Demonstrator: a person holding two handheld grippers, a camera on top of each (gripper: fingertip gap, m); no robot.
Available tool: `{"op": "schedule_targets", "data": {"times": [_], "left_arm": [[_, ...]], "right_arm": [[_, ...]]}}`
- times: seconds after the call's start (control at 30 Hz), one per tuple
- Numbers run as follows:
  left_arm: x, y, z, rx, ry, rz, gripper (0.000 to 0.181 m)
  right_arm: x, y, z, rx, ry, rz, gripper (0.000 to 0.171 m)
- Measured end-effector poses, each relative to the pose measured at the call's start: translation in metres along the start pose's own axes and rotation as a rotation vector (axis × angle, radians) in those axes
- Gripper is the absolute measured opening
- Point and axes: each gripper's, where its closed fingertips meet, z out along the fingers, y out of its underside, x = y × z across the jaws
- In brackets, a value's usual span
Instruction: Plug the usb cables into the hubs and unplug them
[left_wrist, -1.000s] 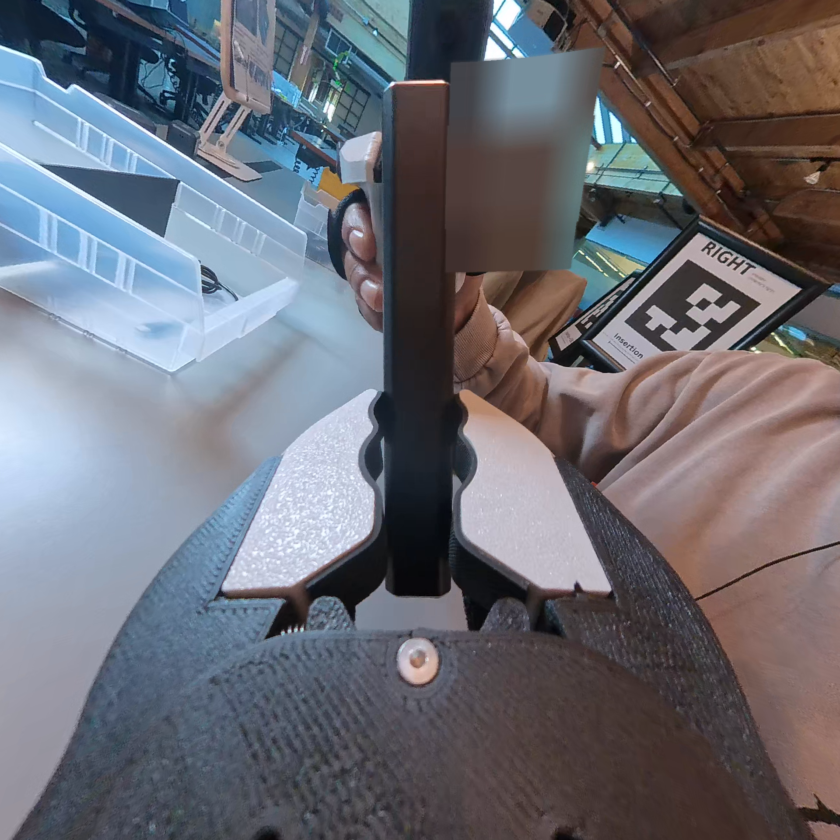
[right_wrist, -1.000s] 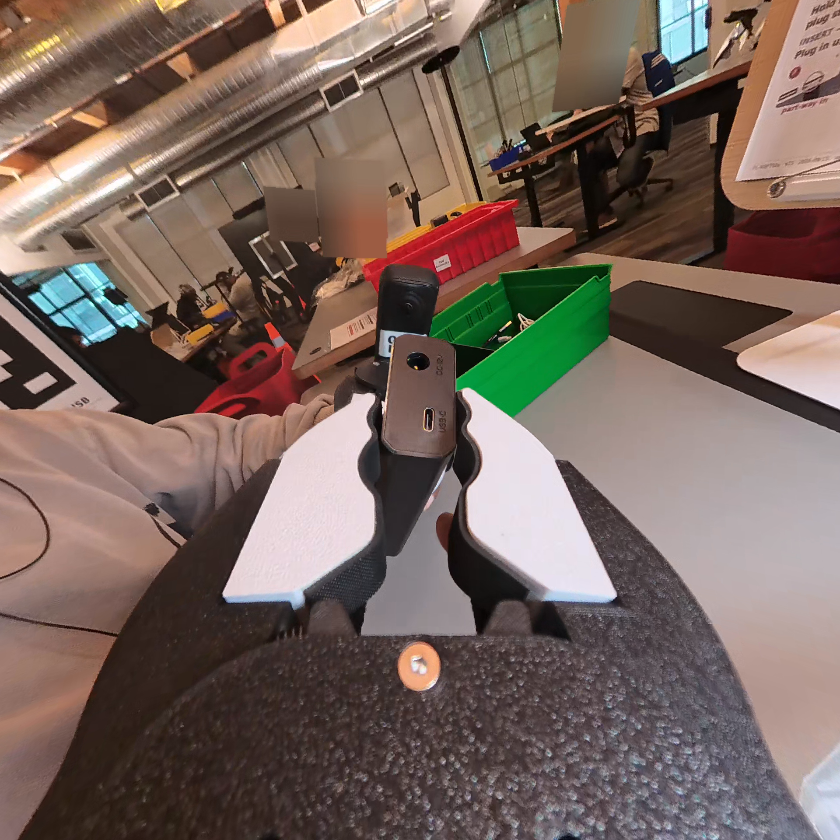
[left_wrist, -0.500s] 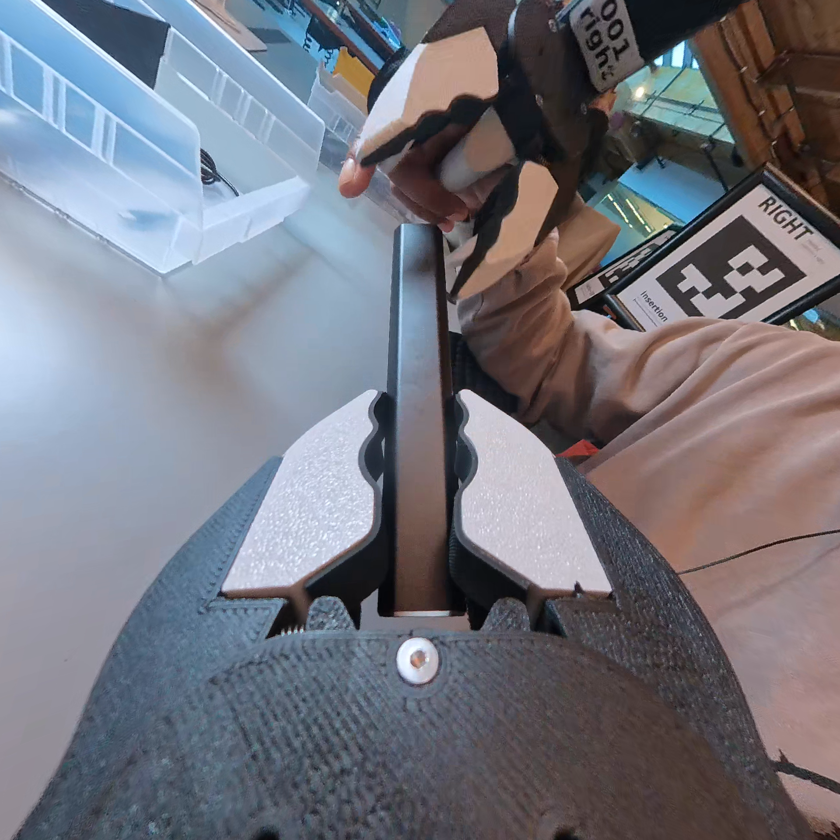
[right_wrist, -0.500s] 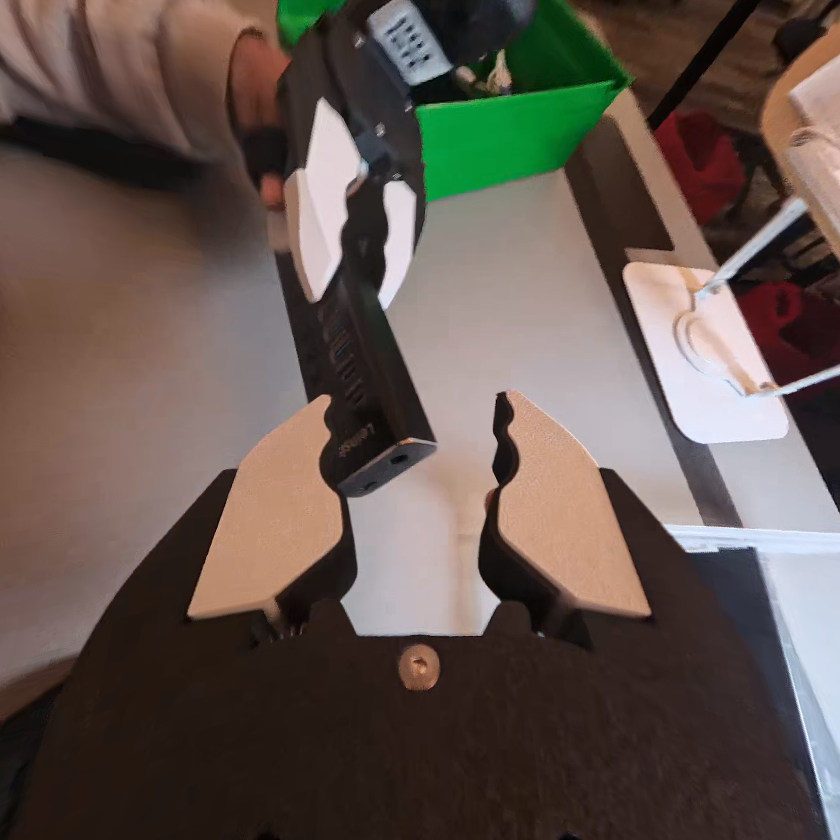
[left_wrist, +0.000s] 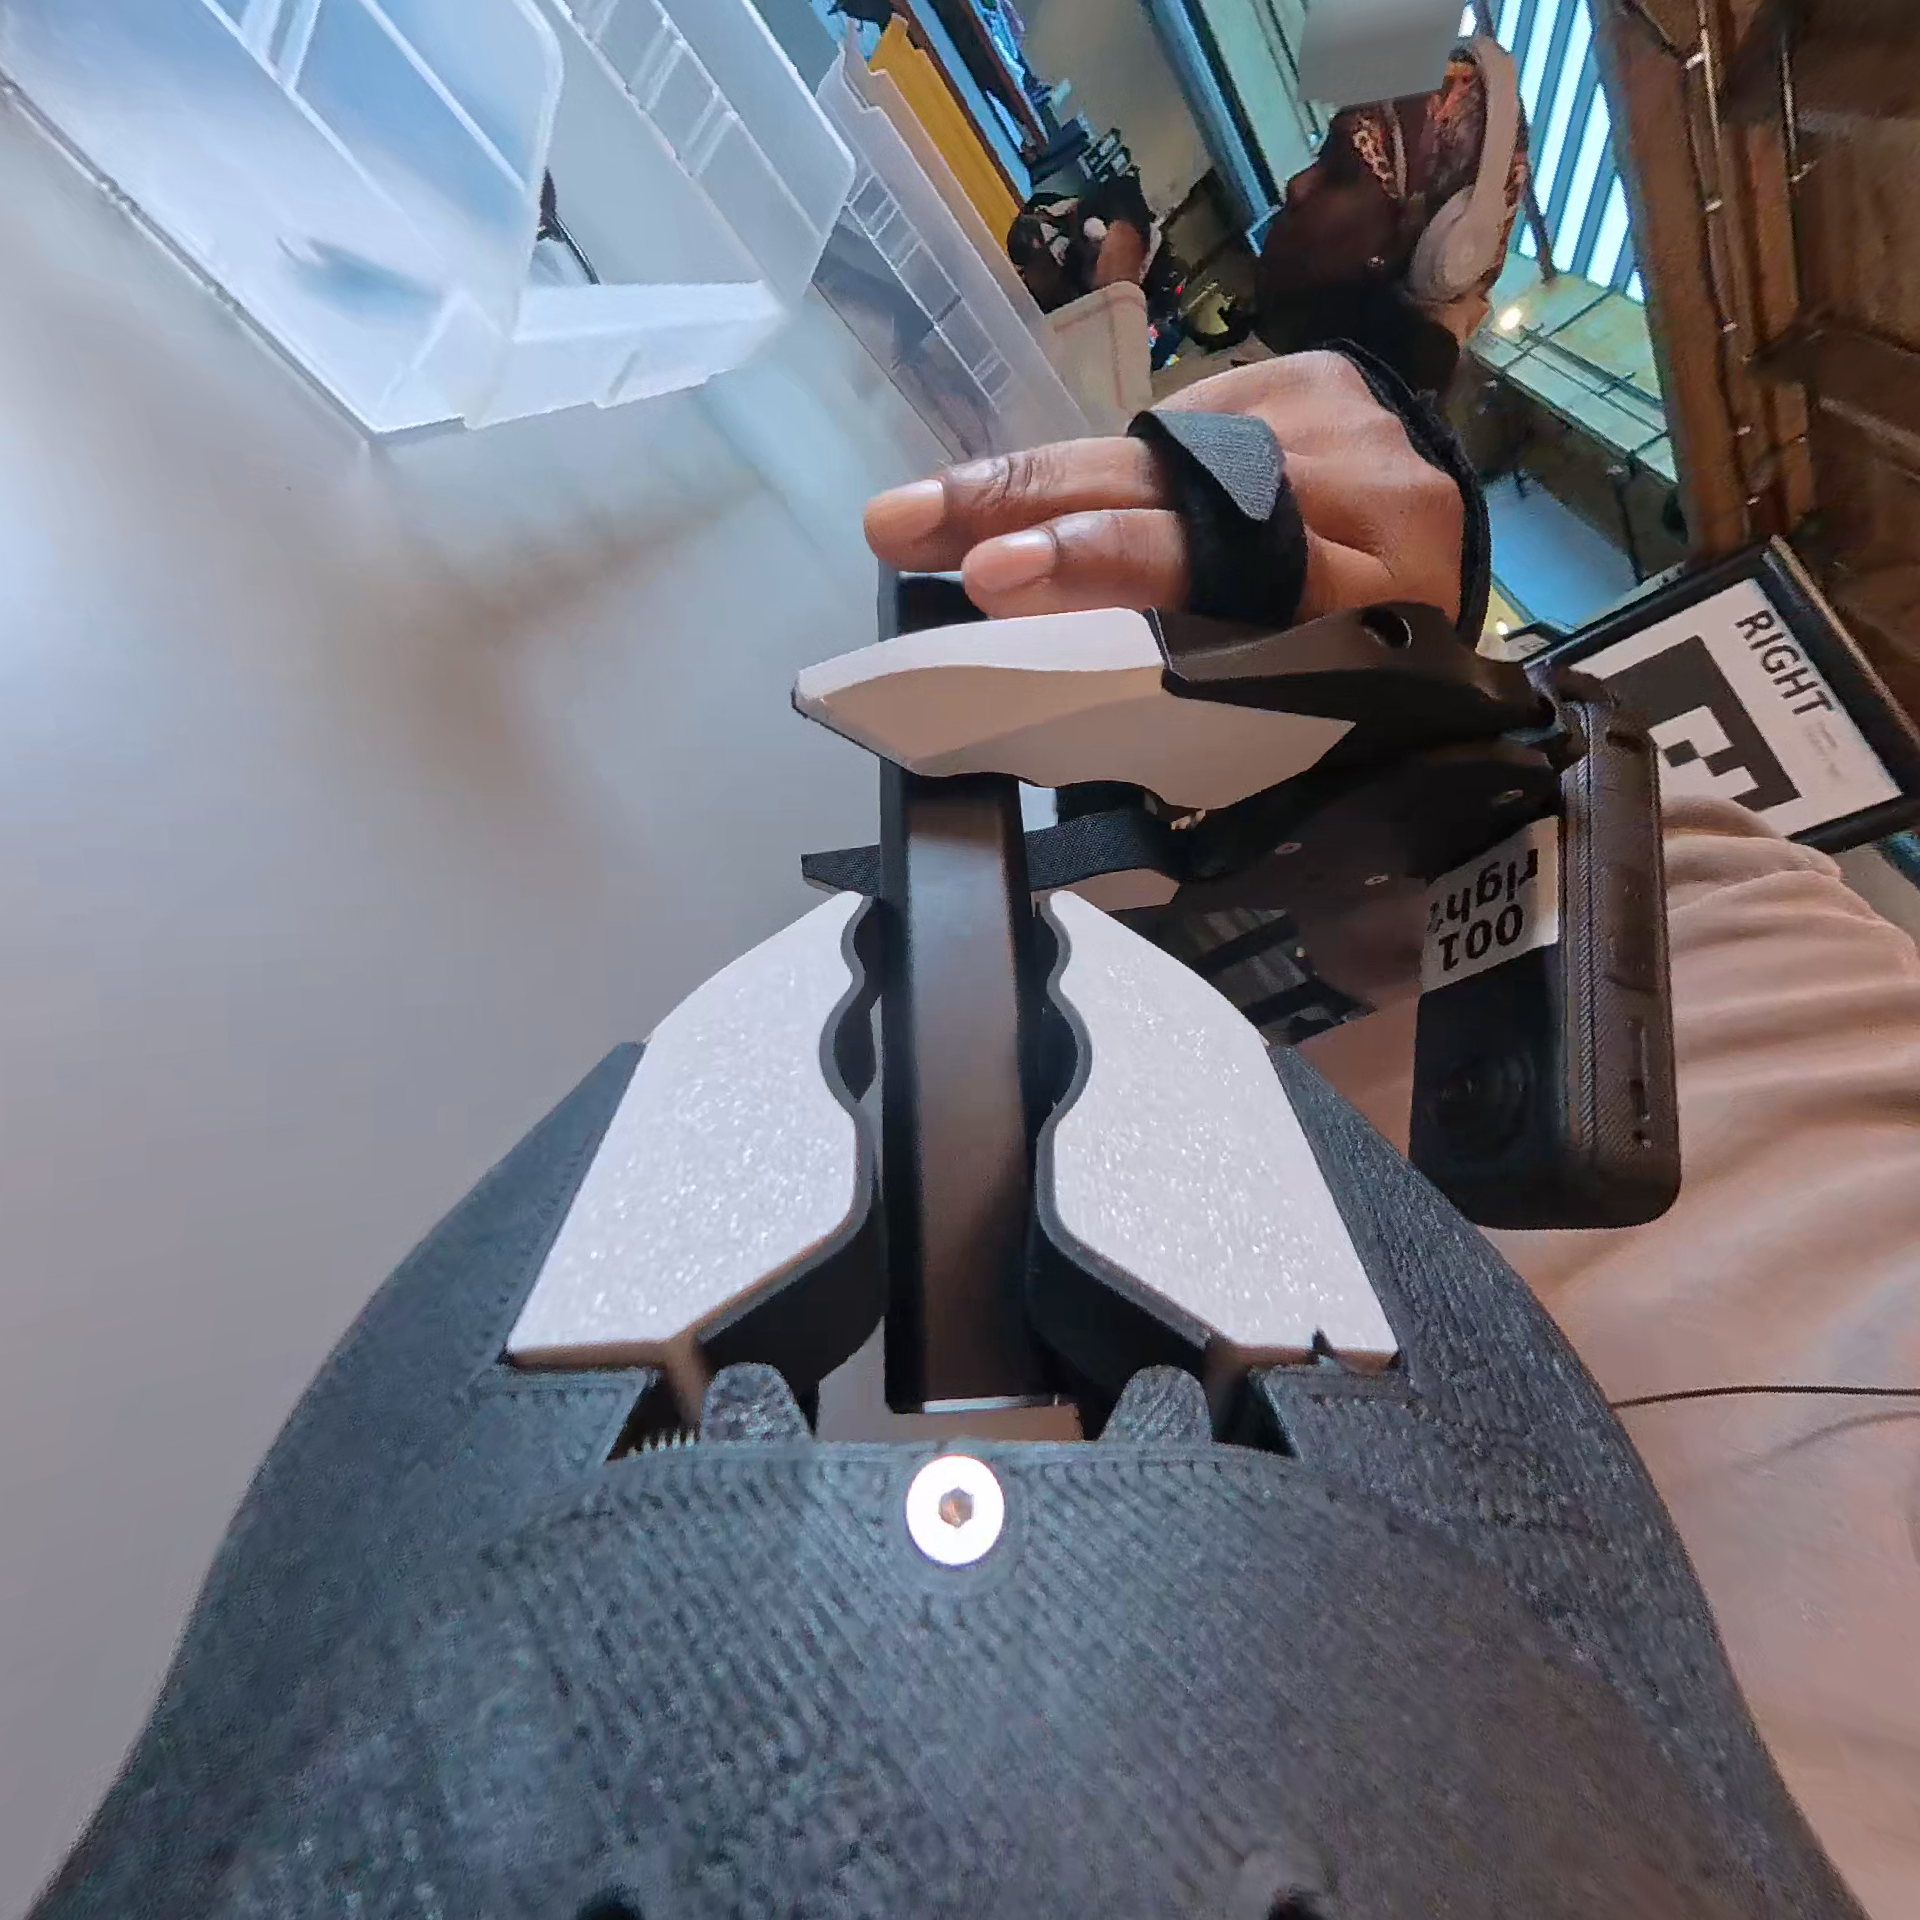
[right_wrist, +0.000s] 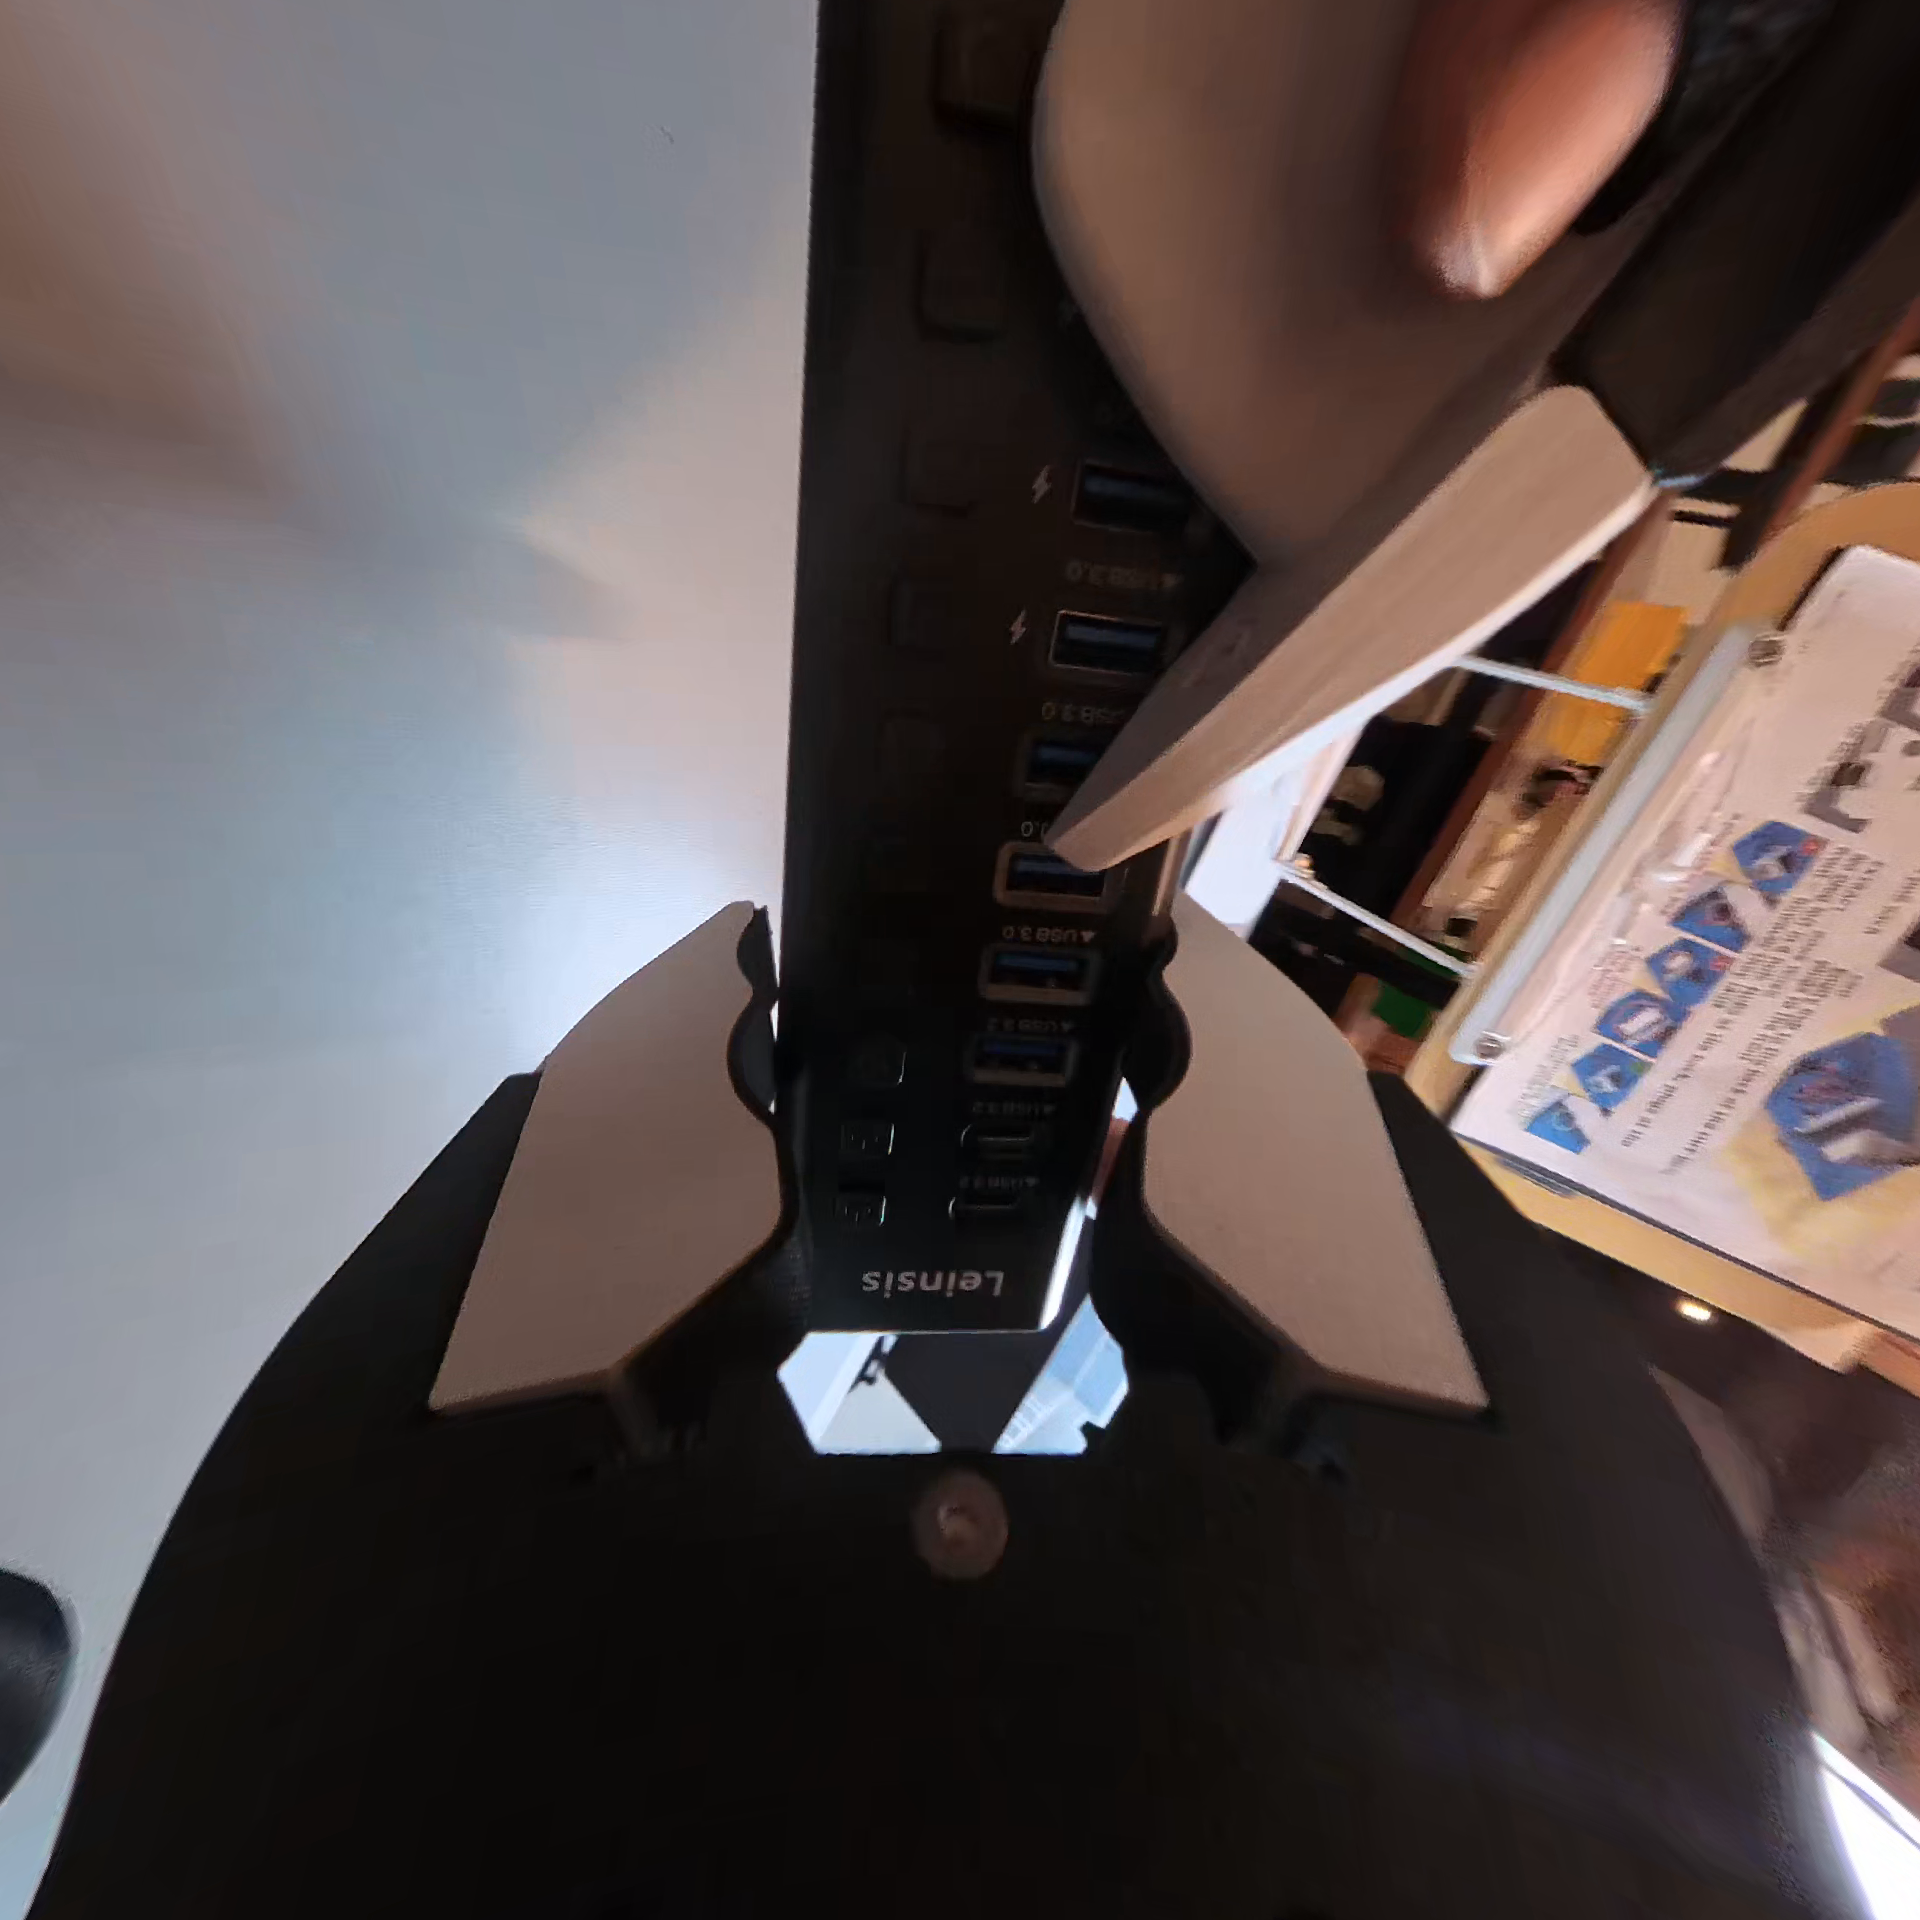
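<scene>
Left gripper: fingers pressed together on the hub, pinching its two flat faces, near end seated deep in the throat. The hub runs straight out along the fingers, off the table.

Right gripper: fingers spread to the hub's width and laid against its two long edges at the other end. The frame is blurred, so you cannot tell whether they pinch yet. Your right hand rides above it.

Ports: the row faces the right camera, and every socket that shows is empty. No plug in either view. A thin dark lead lies in the clear bin toward the table's far left corner.

Step, as judged: re-gripping the hub between both tools, before any plugging.

Next move calls for:
- settling on one holder and clamping firmly
- ports turned toward the free side
- freeing the other tool only once the hub is steady
- then fetching a cable.
</scene>
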Motion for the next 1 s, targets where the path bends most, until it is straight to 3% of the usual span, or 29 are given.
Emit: {"op": "schedule_targets", "data": {"times": [0.13, 0.27, 0.33, 0.43, 0.57, 0.67, 0.77, 1.0], "left_arm": [[0.007, -0.022, -0.015, 0.091, -0.039, 0.151, 0.027], [0.021, -0.065, -0.066, 0.256, -0.199, 0.359, 0.043], [0.026, -0.076, -0.093, 0.285, -0.297, 0.445, 0.047], [0.022, -0.078, -0.123, 0.279, -0.432, 0.523, 0.05], [0.009, -0.07, -0.154, 0.314, -0.559, 0.556, 0.053], [0.004, -0.065, -0.17, 0.357, -0.632, 0.585, 0.052], [0.0, -0.057, -0.179, 0.359, -0.709, 0.639, 0.05], [-0.001, -0.041, -0.197, 0.384, -0.839, 0.734, 0.045]], "right_arm": [[-0.003, -0.003, -0.014, 0.115, -0.22, 0.212, 0.065], [0.01, 0.027, -0.03, 0.235, -0.347, 0.505, 0.064], [0.027, 0.057, -0.037, 0.285, -0.362, 0.683, 0.064], [0.066, 0.138, -0.031, 0.206, -0.235, 0.855, 0.064], [0.1, 0.261, 0.001, -0.07, -0.088, 0.93, 0.064], [0.097, 0.313, 0.042, -0.219, -0.159, 0.887, 0.064], [0.085, 0.33, 0.088, -0.264, -0.29, 0.842, 0.064], [0.056, 0.32, 0.156, -0.205, -0.587, 0.872, 0.064]]}}
